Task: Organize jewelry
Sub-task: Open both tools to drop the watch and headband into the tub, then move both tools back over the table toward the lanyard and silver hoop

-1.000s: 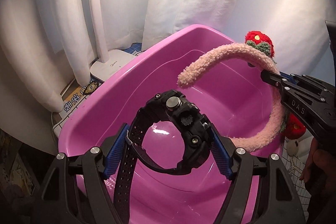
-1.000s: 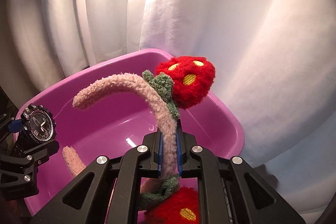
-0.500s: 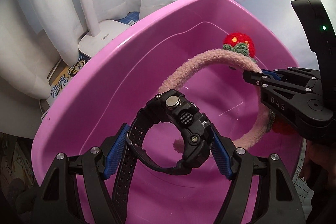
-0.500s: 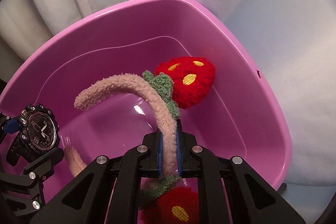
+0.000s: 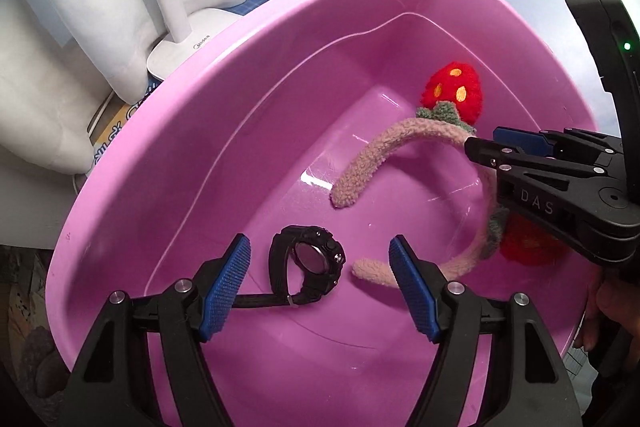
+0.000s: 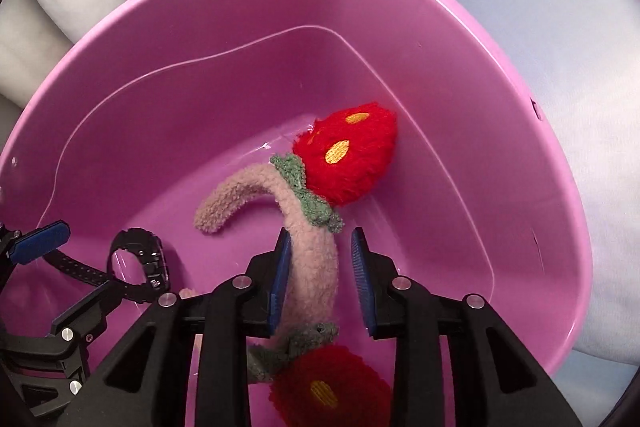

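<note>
Both grippers point steeply down into a pink tub [image 5: 168, 131], side by side over its floor.

The left gripper [image 5: 320, 283] hangs with its jaws standing wide apart and nothing pressed between them. A black watch [image 5: 310, 267] lies on the tub floor below the gap, nearer the left pad than the right, its round face turned up and its strap trailing off under the left finger [image 5: 224, 285]. The pads [image 5: 412, 287] are clear of the watch.

The right gripper [image 6: 320, 279] also tilts down, and its jaws are opening. The fuzzy pink headband [image 6: 316, 267] runs straight through the gap: it lies against the left pad, while a clear space shows between it and the right pad, so it is no longer squeezed. Beyond the fingertips the band curves away to the left and ends in a free tip on the tub floor. One red plush strawberry [image 6: 352, 159] with yellow seeds sits just ahead of the jaws, a little to their right, near the tub wall; a second strawberry [image 6: 328, 391] lies below the gripper's body, close to the camera.

Seen from the left wrist, the right gripper [image 5: 476, 147] reaches in from the right side, and part of a hand [image 5: 604, 311] shows beneath it at the edge of the frame.
</note>
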The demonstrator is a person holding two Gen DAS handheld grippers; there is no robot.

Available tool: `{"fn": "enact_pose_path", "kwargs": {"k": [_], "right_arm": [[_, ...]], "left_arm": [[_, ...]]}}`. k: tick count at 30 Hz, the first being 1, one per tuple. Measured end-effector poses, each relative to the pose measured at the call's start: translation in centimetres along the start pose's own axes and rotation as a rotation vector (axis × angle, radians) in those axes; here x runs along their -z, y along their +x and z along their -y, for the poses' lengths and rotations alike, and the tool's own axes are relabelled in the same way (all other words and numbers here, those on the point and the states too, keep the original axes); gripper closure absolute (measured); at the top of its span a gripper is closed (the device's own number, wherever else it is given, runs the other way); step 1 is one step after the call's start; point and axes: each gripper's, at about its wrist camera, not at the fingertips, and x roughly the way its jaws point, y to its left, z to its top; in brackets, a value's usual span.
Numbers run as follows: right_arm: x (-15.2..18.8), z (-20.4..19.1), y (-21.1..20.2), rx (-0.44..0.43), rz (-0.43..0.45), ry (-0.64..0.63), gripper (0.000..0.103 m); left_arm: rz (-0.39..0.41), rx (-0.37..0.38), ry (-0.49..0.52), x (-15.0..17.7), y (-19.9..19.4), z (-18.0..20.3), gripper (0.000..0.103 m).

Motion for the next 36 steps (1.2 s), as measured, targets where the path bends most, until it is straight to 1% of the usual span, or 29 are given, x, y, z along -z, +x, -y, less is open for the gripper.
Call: {"fn": "enact_pose_path", "kwargs": {"k": [2, 4, 9, 10, 13, 14, 16, 18, 23, 25, 27, 30, 36], "right_arm": [[-0.1, 0.0, -0.1, 0.006, 0.003, 0.004, 0.059], [-0.1, 0.1, -0.3, 0.008, 0.008, 0.001, 0.059], [0.6, 0.6, -0.7, 0.000, 0.023, 0.008, 0.058], [1.3, 0.7, -0.8, -0.001, 0.026, 0.009, 0.058], [1.8, 0.5, -0.9, -0.010, 0.037, 0.010, 0.056], [2.0, 0.4, -1.2, -0.011, 0.039, 0.010, 0.055], [2.0, 0.1, -1.3, -0.017, 0.041, 0.009, 0.051], [2.0, -0.4, -1.3, -0.024, 0.050, 0.006, 0.045], [2.4, -0.8, -2.1, -0.032, 0.072, 0.011, 0.045], [2.5, -1.0, -2.2, -0.035, 0.093, 0.015, 0.045], [2.7, -1.0, -3.0, -0.035, 0.118, 0.022, 0.042], [3.3, -1.1, -4.6, -0.042, 0.159, 0.034, 0.041], [5.8, -0.9, -8.1, -0.052, 0.257, 0.071, 0.040]], "left_arm": [[-0.004, 0.002, -0.003, 0.0, 0.1, -0.1, 0.030], [-0.002, 0.004, -0.001, 0.1, 0.0, -0.1, 0.026], [0.019, -0.005, 0.004, 0.4, -0.4, 0.0, 0.026], [0.023, -0.008, 0.005, 0.5, -0.4, -0.1, 0.025], [0.037, -0.016, 0.010, 0.9, -0.9, -0.1, 0.020], [0.046, -0.020, 0.013, 1.0, -1.1, 0.0, 0.020], [0.065, -0.026, 0.021, 1.1, -1.6, -0.1, 0.015], [0.082, -0.030, 0.026, 1.3, -2.0, -0.2, 0.012], [0.119, -0.043, 0.031, 1.7, -3.2, -0.5, 0.010], [0.144, -0.050, 0.038, 2.1, -4.0, -0.6, 0.010], [0.176, -0.057, 0.046, 2.5, -4.9, -0.6, 0.009], [0.226, -0.057, 0.058, 3.2, -6.5, -0.8, 0.008], [0.326, -0.042, 0.075, 4.5, -9.0, -1.1, 0.008]]}}
